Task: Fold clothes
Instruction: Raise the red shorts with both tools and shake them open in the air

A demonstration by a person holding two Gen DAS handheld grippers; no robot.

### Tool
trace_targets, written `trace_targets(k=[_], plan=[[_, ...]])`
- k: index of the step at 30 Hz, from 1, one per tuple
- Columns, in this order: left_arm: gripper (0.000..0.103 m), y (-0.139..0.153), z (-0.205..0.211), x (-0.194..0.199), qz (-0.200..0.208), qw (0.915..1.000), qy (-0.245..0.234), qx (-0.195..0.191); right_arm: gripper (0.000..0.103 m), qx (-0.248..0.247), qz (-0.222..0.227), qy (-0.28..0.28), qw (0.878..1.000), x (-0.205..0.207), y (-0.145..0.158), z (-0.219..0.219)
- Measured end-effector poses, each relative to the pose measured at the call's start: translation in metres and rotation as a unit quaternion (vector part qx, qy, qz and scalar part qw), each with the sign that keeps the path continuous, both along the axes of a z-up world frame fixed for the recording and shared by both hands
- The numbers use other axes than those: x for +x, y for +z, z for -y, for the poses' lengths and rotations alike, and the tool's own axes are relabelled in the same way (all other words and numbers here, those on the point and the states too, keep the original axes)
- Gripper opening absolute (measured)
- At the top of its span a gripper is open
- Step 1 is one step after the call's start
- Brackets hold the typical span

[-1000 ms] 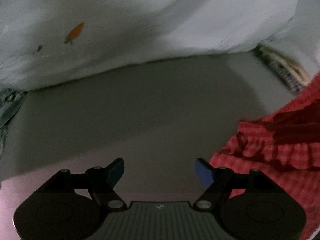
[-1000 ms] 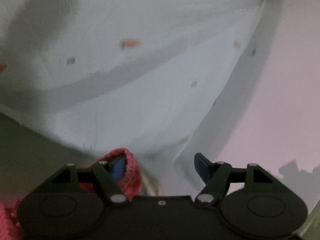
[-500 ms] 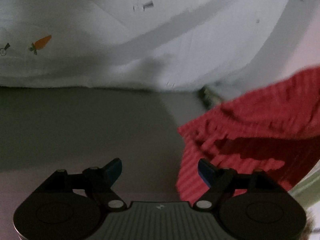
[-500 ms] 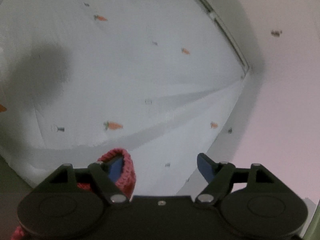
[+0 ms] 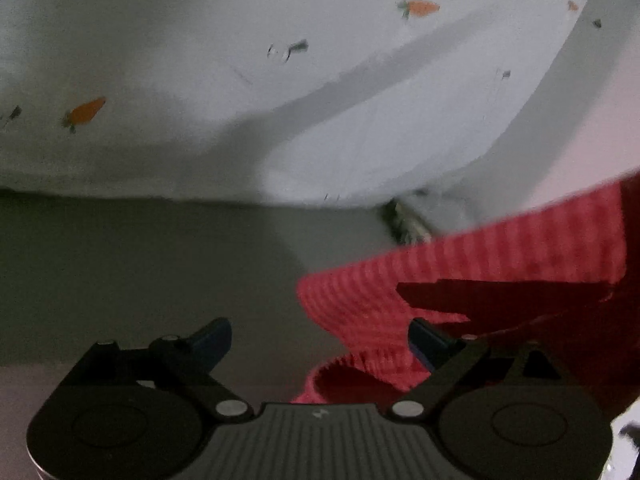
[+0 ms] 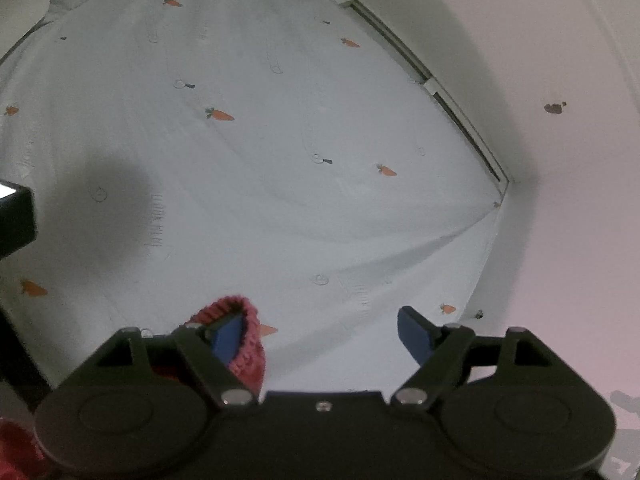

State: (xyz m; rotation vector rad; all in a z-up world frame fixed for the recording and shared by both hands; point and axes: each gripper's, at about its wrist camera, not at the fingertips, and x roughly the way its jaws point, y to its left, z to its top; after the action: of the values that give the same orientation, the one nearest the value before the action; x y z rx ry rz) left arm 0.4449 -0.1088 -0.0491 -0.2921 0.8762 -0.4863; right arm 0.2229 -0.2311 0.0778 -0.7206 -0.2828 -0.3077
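A red ribbed knit garment point(image 5: 472, 272) hangs lifted in the right half of the left wrist view, its lower edge reaching between my open left gripper's point(image 5: 320, 338) blue fingertips. My right gripper point(image 6: 326, 334) is open; a fold of the same red knit point(image 6: 244, 336) is draped over its left fingertip point(image 6: 228, 338), and more of it shows at the bottom left corner. The right fingertip is bare.
A pale sheet printed with small carrots point(image 6: 280, 160) covers the bed ahead. A grey surface point(image 5: 140, 272) lies below the left gripper. A white wall point(image 6: 560, 120) and a window track point(image 6: 420, 68) bound the bed on the right. A dark object point(image 6: 16, 216) shows at the left edge.
The red garment has risen and swung left, in front of the left gripper. The right gripper has tilted up with the knit hooked on its left finger, showing more of the sheet.
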Motion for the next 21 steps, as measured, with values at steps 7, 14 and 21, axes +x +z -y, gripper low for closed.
trace_targets(k=[7,14,21], plan=[[0.095,-0.017,-0.042,-0.046,-0.039,0.9987,0.015,-0.029,0.083,0.009,-0.001,-0.007,1.0,-0.008,0.002,-0.01],[0.096,-0.02,-0.038,-0.055,-0.037,0.9992,0.007,-0.013,0.084,0.02,0.004,-0.001,1.0,-0.021,0.0,-0.012],[0.096,-0.025,-0.01,-0.043,-0.043,0.9971,-0.015,0.061,0.084,0.032,0.011,0.004,0.999,-0.034,-0.001,-0.013]])
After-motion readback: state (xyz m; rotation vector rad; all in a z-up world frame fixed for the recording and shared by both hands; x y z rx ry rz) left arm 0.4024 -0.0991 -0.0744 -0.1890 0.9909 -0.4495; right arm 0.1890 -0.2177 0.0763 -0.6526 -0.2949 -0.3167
